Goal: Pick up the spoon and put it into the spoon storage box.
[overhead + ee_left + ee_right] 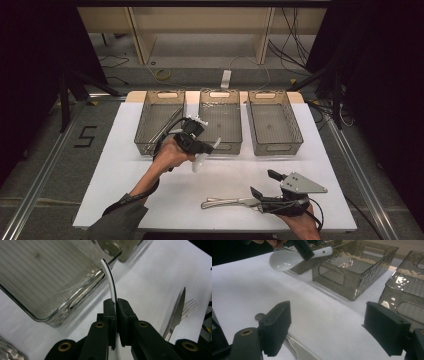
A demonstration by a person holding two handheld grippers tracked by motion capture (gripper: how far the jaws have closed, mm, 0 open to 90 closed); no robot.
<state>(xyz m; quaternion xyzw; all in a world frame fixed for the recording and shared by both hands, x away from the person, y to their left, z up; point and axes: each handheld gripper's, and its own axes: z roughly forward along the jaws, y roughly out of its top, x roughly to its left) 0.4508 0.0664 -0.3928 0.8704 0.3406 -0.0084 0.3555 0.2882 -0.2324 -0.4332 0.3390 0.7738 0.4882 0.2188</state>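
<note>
Now left gripper [202, 142] clamps white spoon [199, 161]; right gripper [265, 184] gapes

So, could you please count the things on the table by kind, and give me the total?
Bins: 3
Spoon, white, held in the left claw: 1
Knife: 1
Fork: 1
Total: 6
The long thin pieces inside the left bin are too unclear to count, so they are left out.
</note>
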